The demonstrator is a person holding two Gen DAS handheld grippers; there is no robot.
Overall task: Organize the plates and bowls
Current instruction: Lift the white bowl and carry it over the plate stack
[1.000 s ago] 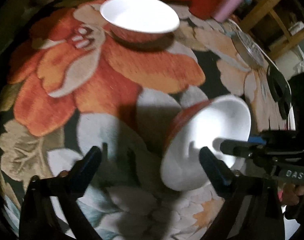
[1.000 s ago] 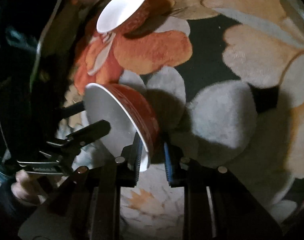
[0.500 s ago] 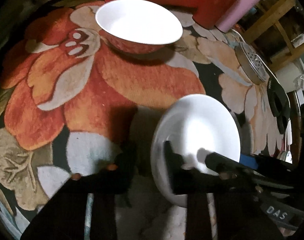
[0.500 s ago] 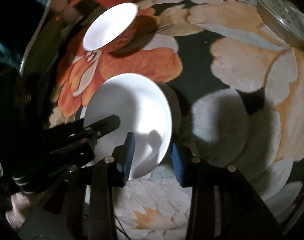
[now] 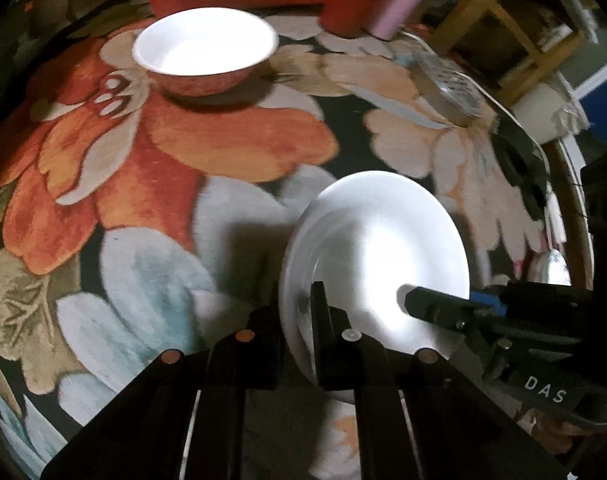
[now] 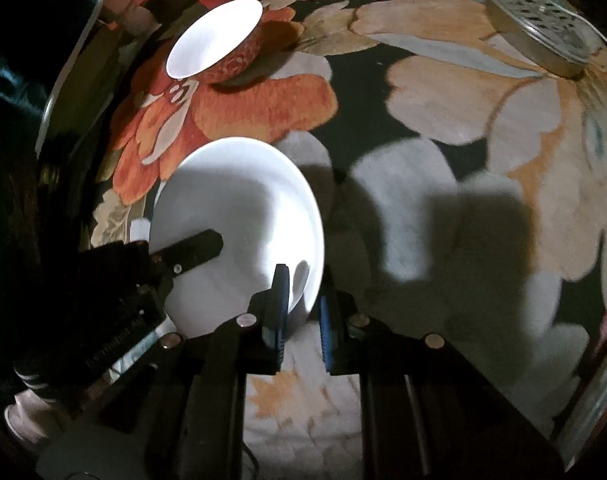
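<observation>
While both grippers pinch its rim, the near bowl (image 5: 379,256) sits between them: left gripper (image 5: 297,316) clamps its left edge, right gripper (image 6: 301,312) its right edge, both w/ one finger inside. Bowls: 2; the far bowl (image 5: 205,54) stands alone on the floral cloth (image 5: 231,140), well apart.
</observation>
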